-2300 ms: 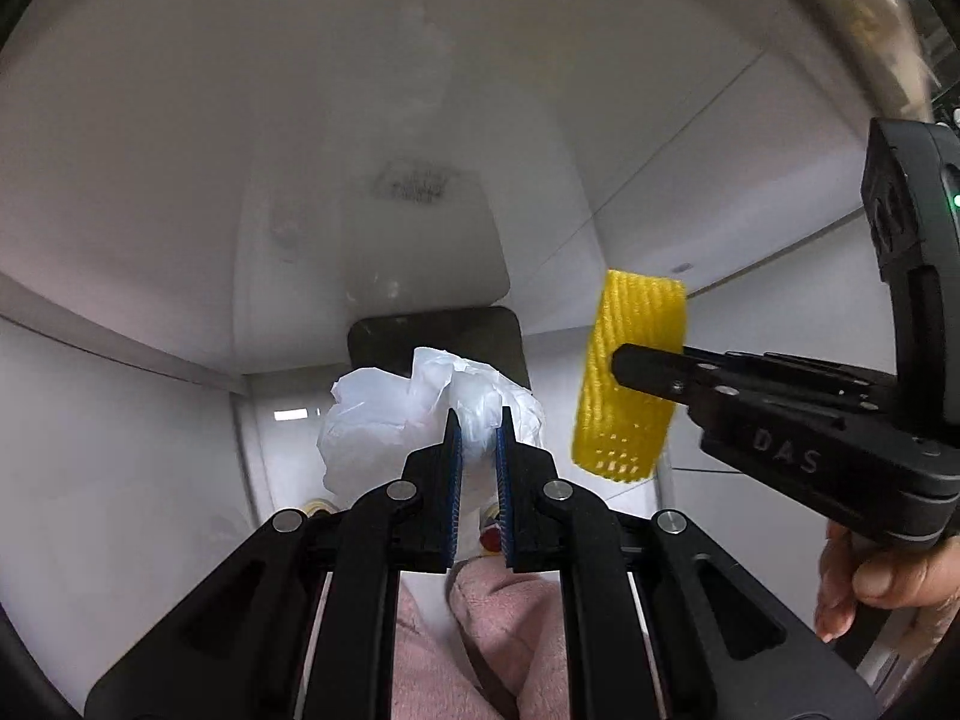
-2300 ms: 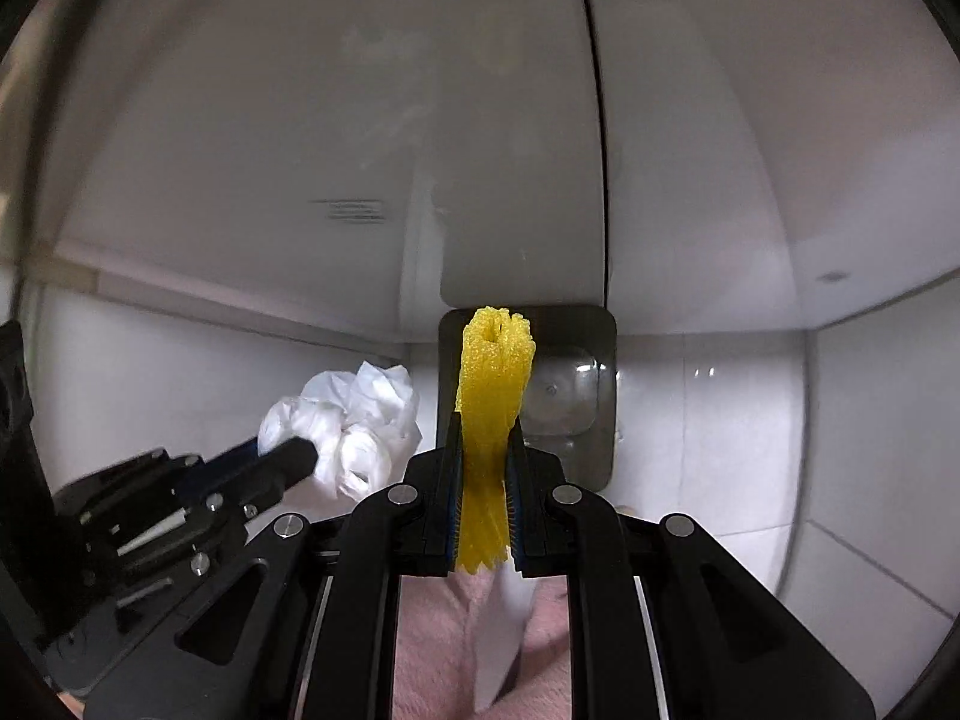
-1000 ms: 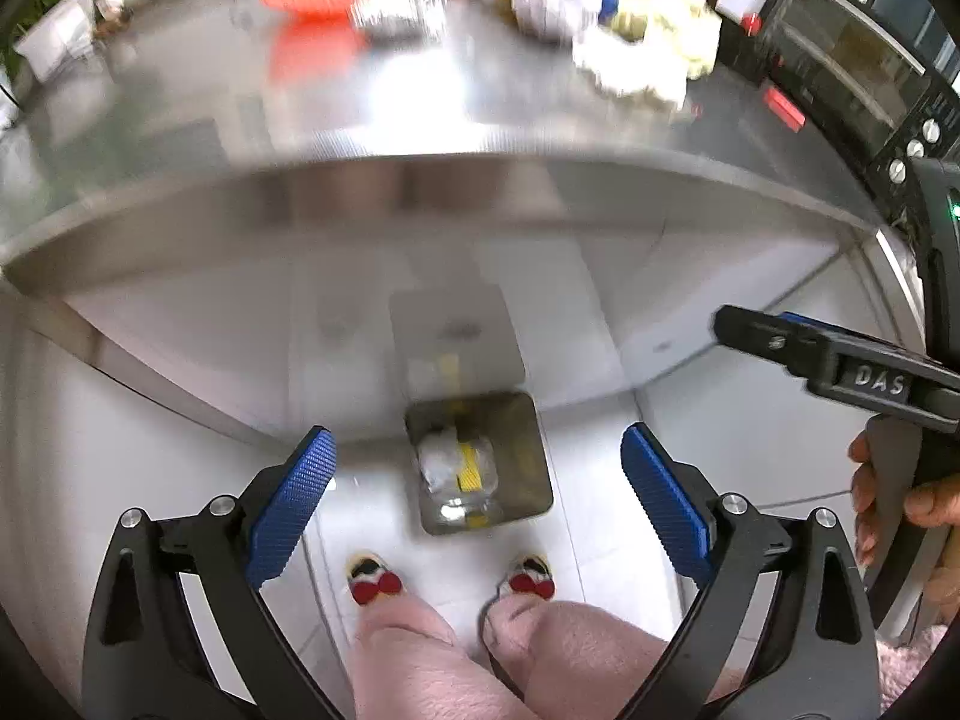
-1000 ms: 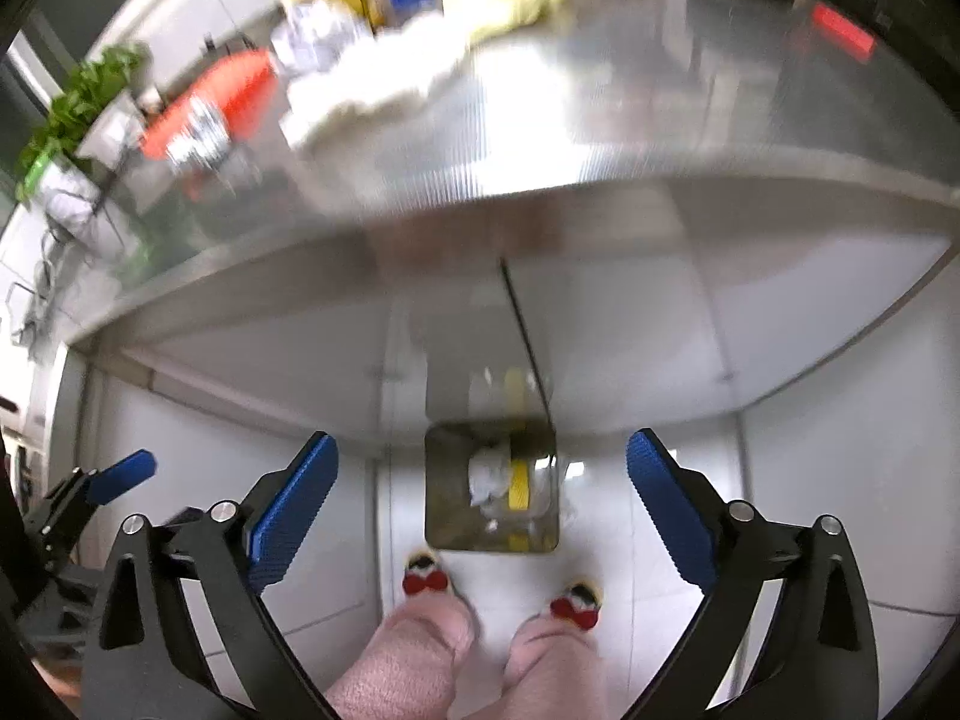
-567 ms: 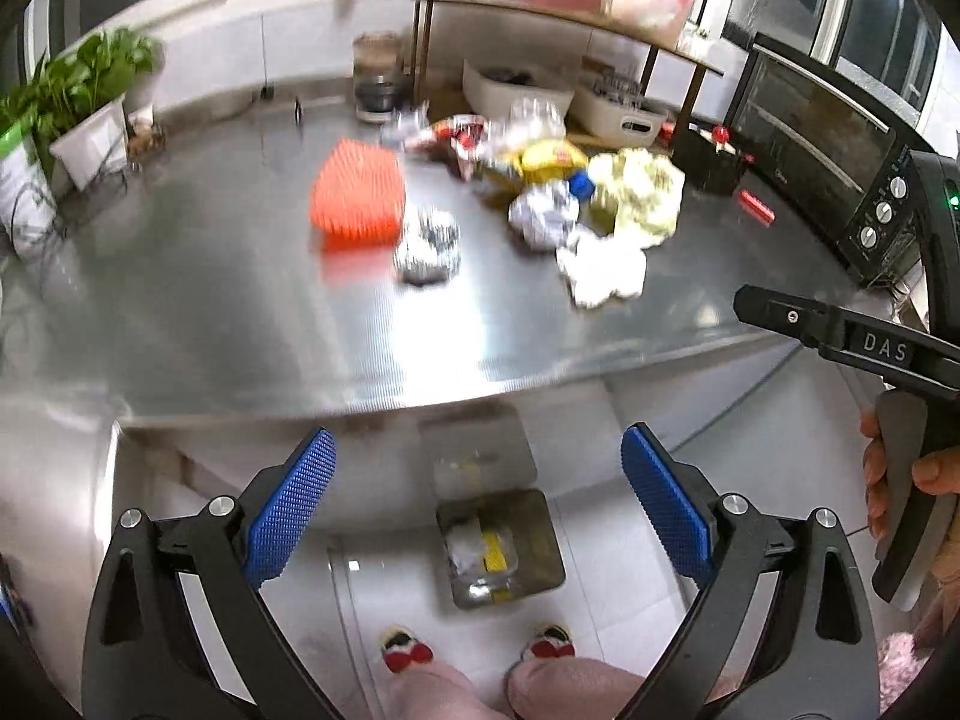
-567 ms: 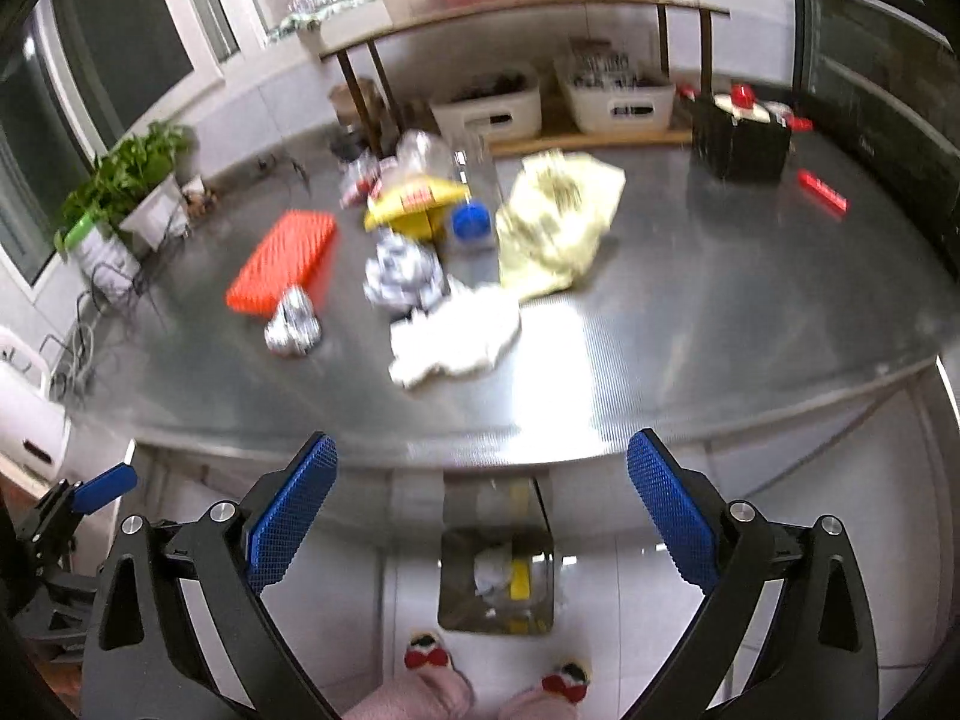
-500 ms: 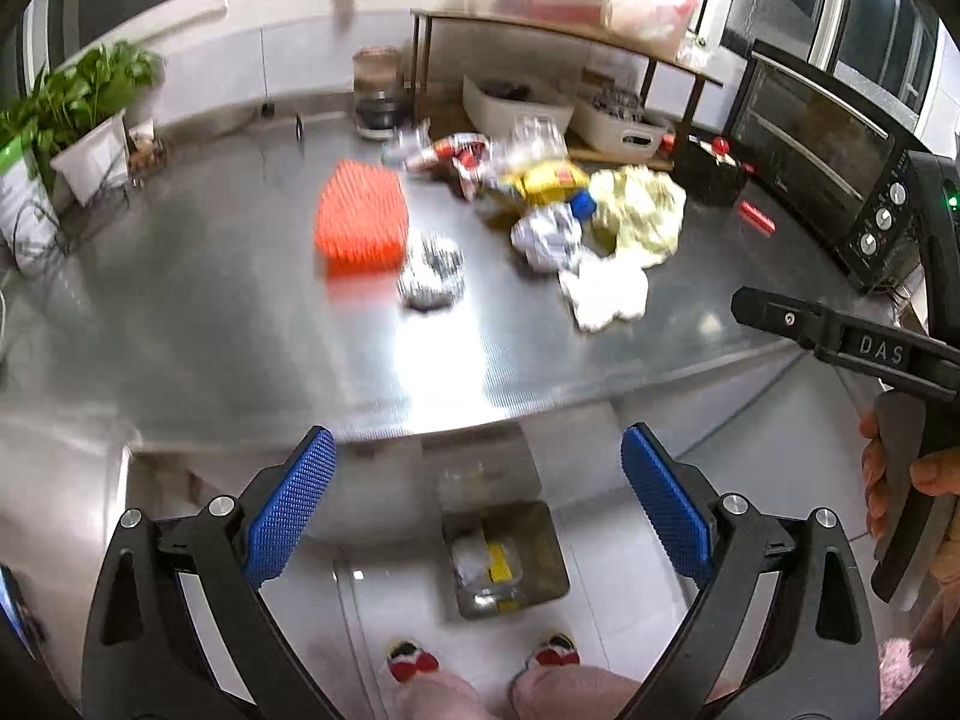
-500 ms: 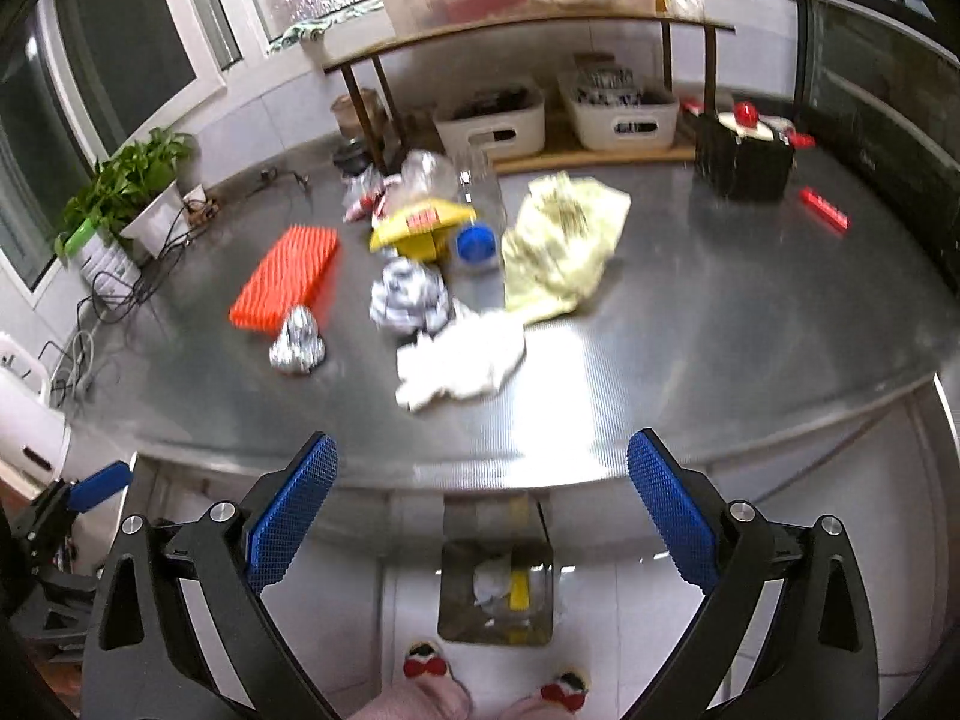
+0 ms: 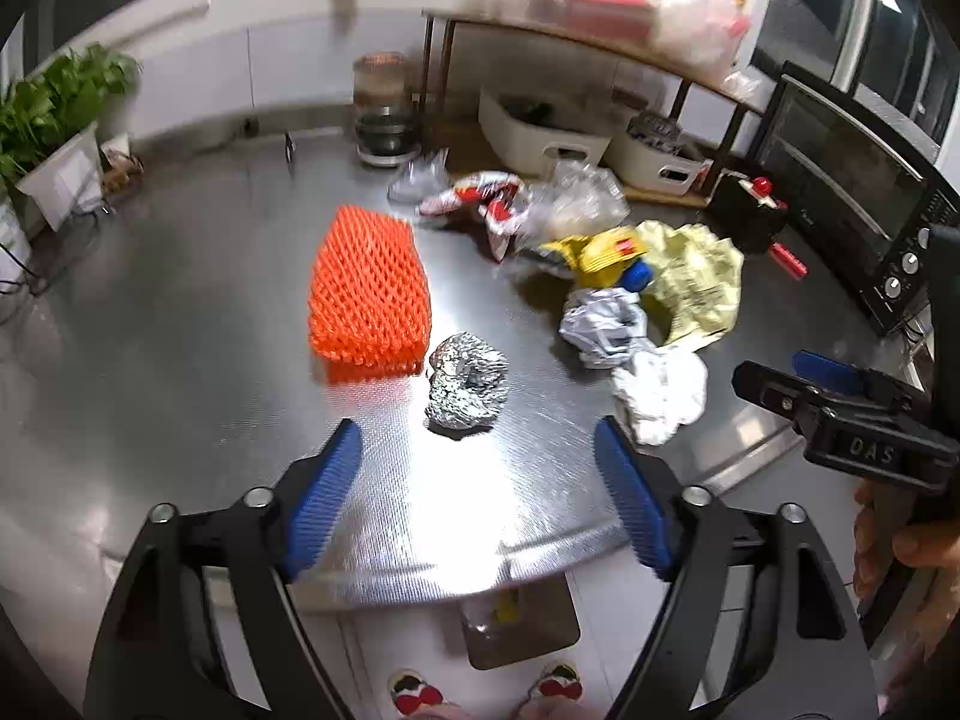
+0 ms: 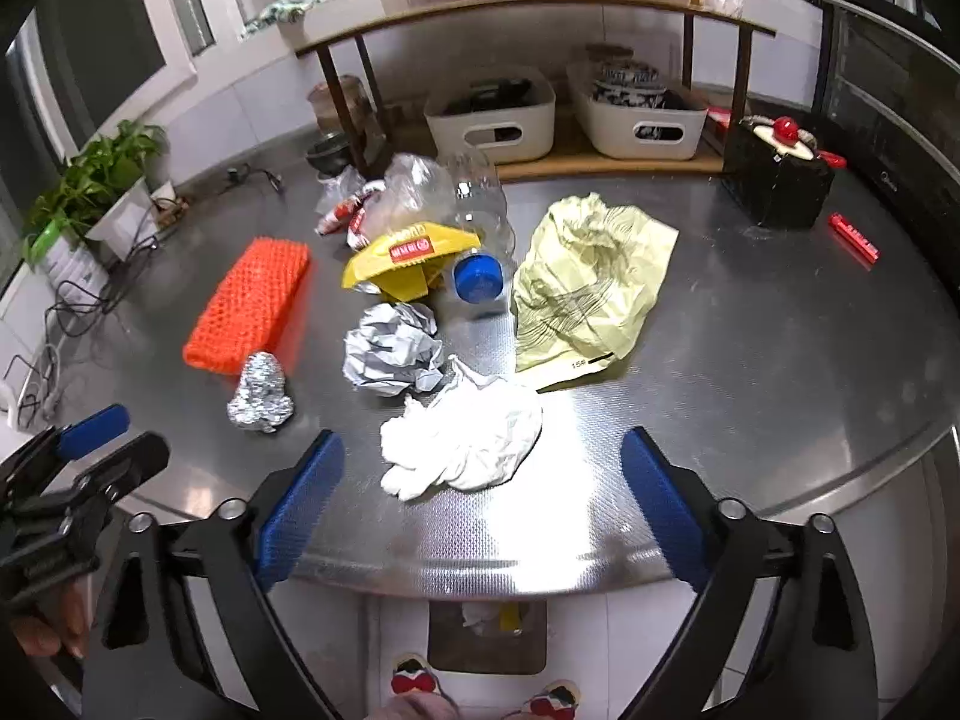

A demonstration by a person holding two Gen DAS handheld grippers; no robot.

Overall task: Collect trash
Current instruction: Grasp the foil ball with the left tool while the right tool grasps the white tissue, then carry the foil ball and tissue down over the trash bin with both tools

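Trash lies on the steel table (image 10: 750, 372): an orange foam net (image 9: 369, 288), a foil ball (image 9: 467, 381), crumpled grey paper (image 10: 393, 348), a white tissue (image 10: 465, 444), a pale yellow bag (image 10: 588, 276), a yellow wrapper (image 10: 408, 258) and a clear bottle (image 10: 477, 276) with a blue cap. My left gripper (image 9: 474, 450) hovers just short of the foil ball, jaws closing with nothing between them. My right gripper (image 10: 482, 450) hangs over the tissue, its jaws closing too, pads clear of it. The floor bin (image 10: 486, 636) under the table edge holds a white wad and a yellow piece.
At the back, a wooden shelf (image 10: 540, 0) stands over two white baskets (image 10: 492, 114). A black box (image 10: 780, 180) and a red stick (image 10: 852, 243) lie at the right, a toaster oven (image 9: 852, 198) beyond. A potted plant (image 10: 90, 180) and cables are at the left. Slippered feet (image 10: 414, 684) show below.
Both grippers let their white wad and yellow net go into the bin, then rose above the table edge. The tabletop trash is nearer, and both pairs of jaws have narrowed a little.
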